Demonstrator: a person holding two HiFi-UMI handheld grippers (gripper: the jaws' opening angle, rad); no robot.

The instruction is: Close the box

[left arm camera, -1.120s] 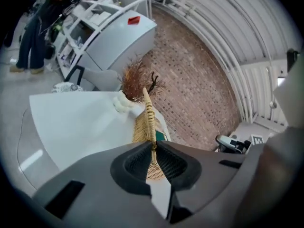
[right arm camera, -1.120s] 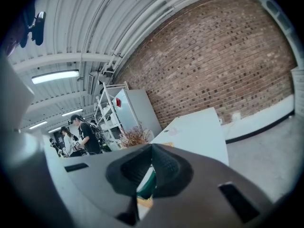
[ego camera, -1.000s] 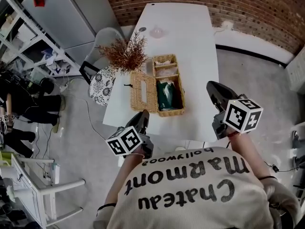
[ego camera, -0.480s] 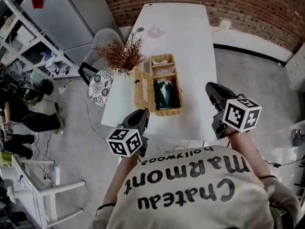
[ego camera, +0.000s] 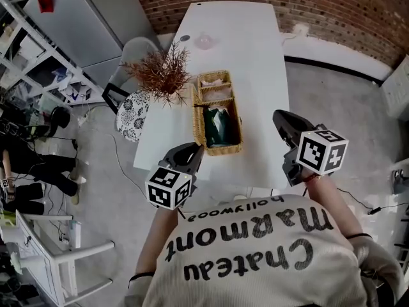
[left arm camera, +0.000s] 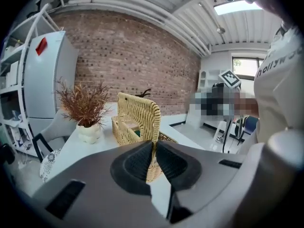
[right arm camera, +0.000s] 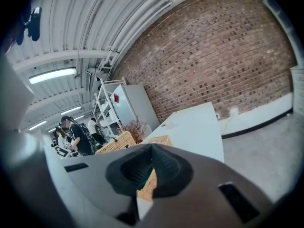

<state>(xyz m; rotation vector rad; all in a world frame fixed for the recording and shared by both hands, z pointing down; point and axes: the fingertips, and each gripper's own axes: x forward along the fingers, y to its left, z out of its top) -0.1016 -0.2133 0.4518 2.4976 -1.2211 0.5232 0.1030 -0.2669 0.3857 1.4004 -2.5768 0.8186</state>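
Observation:
A wicker box [ego camera: 225, 150] sits on the white table [ego camera: 255, 56], with something dark green [ego camera: 220, 125] in its near compartment. Its wicker lid [ego camera: 196, 117] stands nearly upright along the box's left side. My left gripper [ego camera: 195, 149] is at the lid's near edge. In the left gripper view the lid [left arm camera: 137, 115] rises in front, and its edge runs down into the narrow gap of my left gripper [left arm camera: 153, 147], shut on it. My right gripper [ego camera: 278, 118] hangs off the table's right edge, away from the box. In the right gripper view the right gripper [right arm camera: 151, 148] is shut and empty.
A dried plant in a white pot [ego camera: 163, 72] stands just left of the lid. A small glass dish [ego camera: 203, 41] sits further back. A chair with a patterned cushion [ego camera: 133, 110] is at the table's left, and shelving and a person [ego camera: 29, 165] are beyond.
The lid has swung up from lying flat on the table left of the box to nearly upright. My left gripper moved slightly right with it. The right gripper barely moved.

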